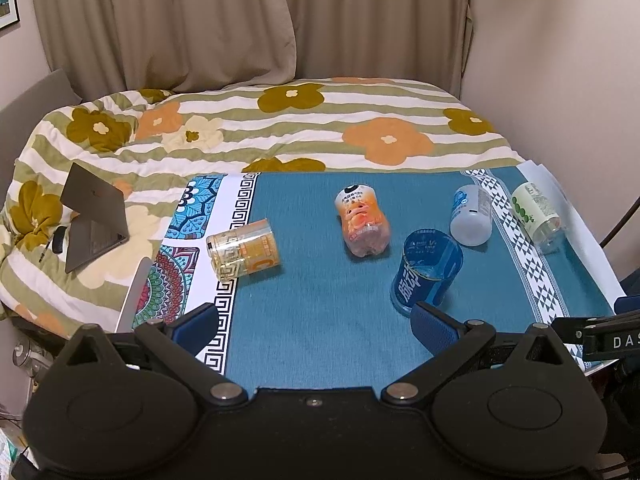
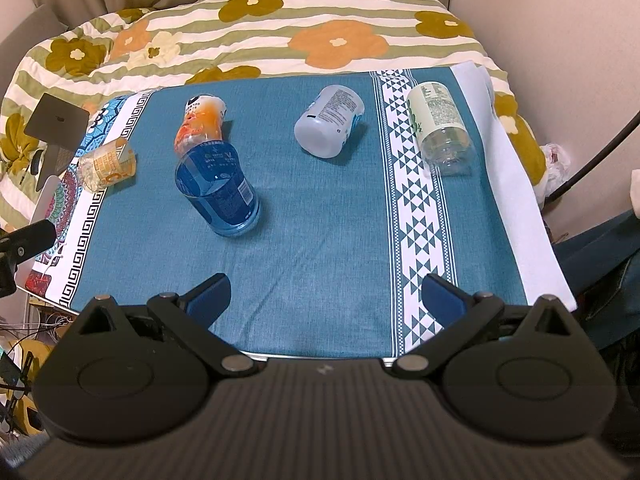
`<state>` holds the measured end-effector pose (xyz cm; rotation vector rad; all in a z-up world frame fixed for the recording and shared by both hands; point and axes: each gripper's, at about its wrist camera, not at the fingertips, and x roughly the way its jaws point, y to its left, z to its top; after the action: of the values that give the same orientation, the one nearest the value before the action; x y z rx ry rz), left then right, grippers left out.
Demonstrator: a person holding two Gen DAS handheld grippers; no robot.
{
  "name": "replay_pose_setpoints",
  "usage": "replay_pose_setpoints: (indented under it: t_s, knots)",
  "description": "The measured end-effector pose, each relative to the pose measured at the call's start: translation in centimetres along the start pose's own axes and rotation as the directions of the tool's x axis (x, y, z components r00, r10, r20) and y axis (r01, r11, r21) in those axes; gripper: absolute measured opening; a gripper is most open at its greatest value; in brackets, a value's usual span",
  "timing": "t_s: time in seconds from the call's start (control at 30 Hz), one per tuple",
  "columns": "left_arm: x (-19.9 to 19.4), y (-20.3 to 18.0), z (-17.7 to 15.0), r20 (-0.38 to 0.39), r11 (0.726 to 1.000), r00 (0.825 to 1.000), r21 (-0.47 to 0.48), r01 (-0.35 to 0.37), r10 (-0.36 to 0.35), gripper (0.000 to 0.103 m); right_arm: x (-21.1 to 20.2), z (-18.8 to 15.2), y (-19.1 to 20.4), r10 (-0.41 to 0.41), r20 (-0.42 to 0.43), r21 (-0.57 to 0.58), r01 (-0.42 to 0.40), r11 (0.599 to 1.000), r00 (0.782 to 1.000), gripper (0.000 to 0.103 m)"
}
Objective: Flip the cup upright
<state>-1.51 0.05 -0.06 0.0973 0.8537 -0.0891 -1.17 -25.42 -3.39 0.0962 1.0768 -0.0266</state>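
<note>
1. We see five cups on the teal cloth (image 2: 320, 240). The blue cup (image 1: 426, 270) stands with its open mouth up; the other four lie on their sides.
2. The blue cup sits just ahead of our left gripper (image 1: 316, 320), right beside its right-side finger, whose pad overlaps the cup's base in the left view; we cannot tell whether they touch.
3. From our right gripper (image 2: 326, 294) the blue cup is ahead and to the left, well apart.
4. The orange cup (image 1: 244, 254) lies at the cloth's left border, the pink cup (image 1: 362, 222) in the middle, the white cup (image 2: 330, 120) right of it, and the green cup (image 2: 438, 128) at the right edge.
5. Both grippers are spread wide and hold nothing.
6. Both grippers hover above the near edge of the cloth, angled down at it, the left one further left.
</note>
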Motion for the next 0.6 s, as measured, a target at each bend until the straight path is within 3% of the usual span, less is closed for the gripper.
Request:
replay_pose_setpoints:
  t_s: [0.6]
  knots:
    - [0.09, 0.23, 0.32, 0.006, 1.0, 1.0, 0.0, -0.002, 0.002, 0.103, -0.1, 0.19, 0.03, -0.004, 0.003, 0.0, 0.004, 1.0, 1.0, 0.103]
